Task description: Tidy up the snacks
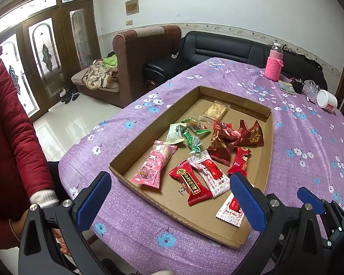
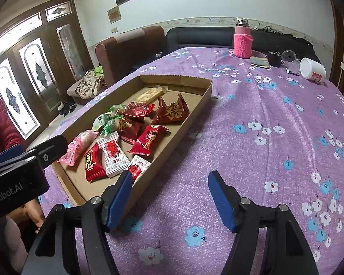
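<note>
Here the snacks are seen lying in the cardboard tray, straight ahead of the left gripper, which is nearer. The right gripper is held beside the tray. Both are spread wide, nothing held.

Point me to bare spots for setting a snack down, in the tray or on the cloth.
In the cardboard tray: bare floor along the far wall behind the beige biscuit pack, and the near corner below the pink snack. The middle is crowded with red wrappers. On the cloth, the wide stretch right of the tray is free; the far right edge near the pink bottle is cluttered.
</note>
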Available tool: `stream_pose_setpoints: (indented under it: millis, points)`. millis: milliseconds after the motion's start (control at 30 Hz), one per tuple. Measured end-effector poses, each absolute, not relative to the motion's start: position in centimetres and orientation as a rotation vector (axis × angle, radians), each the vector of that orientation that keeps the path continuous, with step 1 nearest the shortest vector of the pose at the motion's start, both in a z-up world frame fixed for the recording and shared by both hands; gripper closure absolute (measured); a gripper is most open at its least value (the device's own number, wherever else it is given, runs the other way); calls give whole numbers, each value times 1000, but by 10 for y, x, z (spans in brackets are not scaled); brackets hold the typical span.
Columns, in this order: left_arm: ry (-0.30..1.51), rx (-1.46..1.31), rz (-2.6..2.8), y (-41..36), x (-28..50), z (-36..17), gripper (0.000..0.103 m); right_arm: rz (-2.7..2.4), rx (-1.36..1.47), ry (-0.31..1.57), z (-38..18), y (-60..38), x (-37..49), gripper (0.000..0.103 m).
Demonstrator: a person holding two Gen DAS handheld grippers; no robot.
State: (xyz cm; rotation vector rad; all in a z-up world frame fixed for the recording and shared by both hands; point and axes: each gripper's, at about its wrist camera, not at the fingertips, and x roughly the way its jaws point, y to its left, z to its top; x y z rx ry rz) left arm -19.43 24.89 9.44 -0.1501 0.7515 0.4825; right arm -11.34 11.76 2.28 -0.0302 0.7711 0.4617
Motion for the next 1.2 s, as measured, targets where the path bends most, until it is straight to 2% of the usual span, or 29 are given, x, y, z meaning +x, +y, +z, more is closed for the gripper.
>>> stream_pose_setpoints:
  millis: [1200]
  points:
    - [771,-155,465,247,-194,89,0,473,-37,778,20,121,-115,29]
